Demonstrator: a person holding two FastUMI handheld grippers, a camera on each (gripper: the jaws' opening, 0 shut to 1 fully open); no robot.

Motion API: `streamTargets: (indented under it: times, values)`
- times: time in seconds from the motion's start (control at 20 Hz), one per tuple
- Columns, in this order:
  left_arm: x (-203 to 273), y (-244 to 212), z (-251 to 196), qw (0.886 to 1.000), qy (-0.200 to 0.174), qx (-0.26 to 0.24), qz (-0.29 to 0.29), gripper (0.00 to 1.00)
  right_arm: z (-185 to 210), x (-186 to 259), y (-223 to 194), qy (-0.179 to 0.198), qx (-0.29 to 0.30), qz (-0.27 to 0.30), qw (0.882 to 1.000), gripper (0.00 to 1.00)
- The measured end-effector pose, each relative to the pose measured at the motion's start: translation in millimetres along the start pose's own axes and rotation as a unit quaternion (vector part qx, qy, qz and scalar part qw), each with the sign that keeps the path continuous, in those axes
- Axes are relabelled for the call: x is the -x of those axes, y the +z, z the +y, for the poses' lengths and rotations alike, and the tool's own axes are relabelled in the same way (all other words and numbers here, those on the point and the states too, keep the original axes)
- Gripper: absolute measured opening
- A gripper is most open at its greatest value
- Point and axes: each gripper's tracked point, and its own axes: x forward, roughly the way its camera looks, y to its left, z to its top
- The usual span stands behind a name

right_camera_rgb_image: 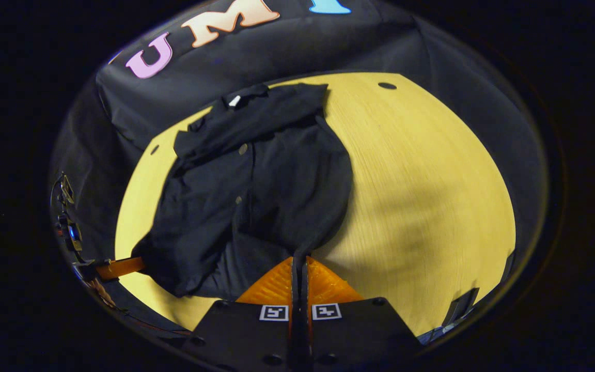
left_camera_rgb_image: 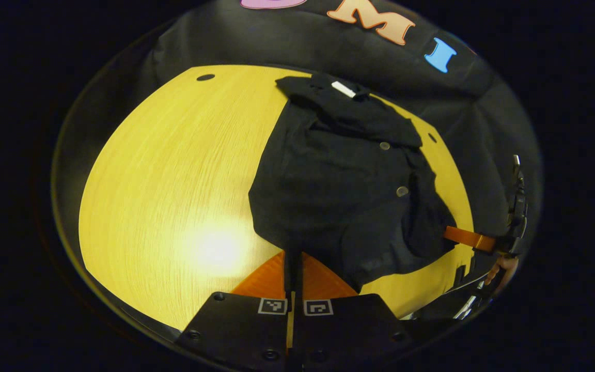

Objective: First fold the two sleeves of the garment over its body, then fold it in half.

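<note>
Both grippers, left (left_camera_rgb_image: 293,268) and right (right_camera_rgb_image: 300,271), are closed on the hem of the shirt (left_camera_rgb_image: 344,186), which is spread on the worktop (left_camera_rgb_image: 173,170). Thin cloth could be lost from the pinched jaws, spoiling the fold.

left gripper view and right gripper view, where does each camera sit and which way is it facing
Left gripper view: rides on the left gripper, looking along its fingers, shut on the hem of the black shirt on the yellow table; the right gripper and a hand show at the right edge.
Right gripper view: rides on the right gripper, also shut on the shirt hem; the left gripper shows far left.
Both share the shirt, table and booth wall.
</note>
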Motion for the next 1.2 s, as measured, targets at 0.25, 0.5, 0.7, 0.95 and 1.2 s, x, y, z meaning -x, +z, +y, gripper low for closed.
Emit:
streamTargets:
  times: [0.25, 0.5, 0.7, 0.95, 1.2]
  values:
    - [14.2, 88.5, -18.4, 0.998, -0.018, -0.028, -0.062, 0.00, 26.5, 29.2, 96.4, 0.047, -0.002, -0.072, 0.996, 0.02]
    - [7.2, 213.5, -29.8, 0.987, -0.029, -0.039, -0.154, 0.00, 53.8, 31.5, 207.2, 0.070, 0.024, -0.140, 0.987, 0.02]
    - [-18.0, 306.5, -27.0, 0.974, -0.024, -0.046, -0.220, 0.00, 65.8, 8.5, 283.8, 0.062, 0.038, -0.179, 0.981, 0.02]
    - [-81.2, 380.1, -20.6, 0.960, -0.023, -0.042, -0.276, 0.00, 64.9, -38.4, 371.2, 0.042, 0.034, -0.213, 0.976, 0.02]
    - [-157.4, 420.8, -20.9, 0.951, -0.010, -0.097, -0.293, 0.00, 46.1, -106.6, 415.9, 0.010, 0.021, -0.213, 0.977, 0.02]
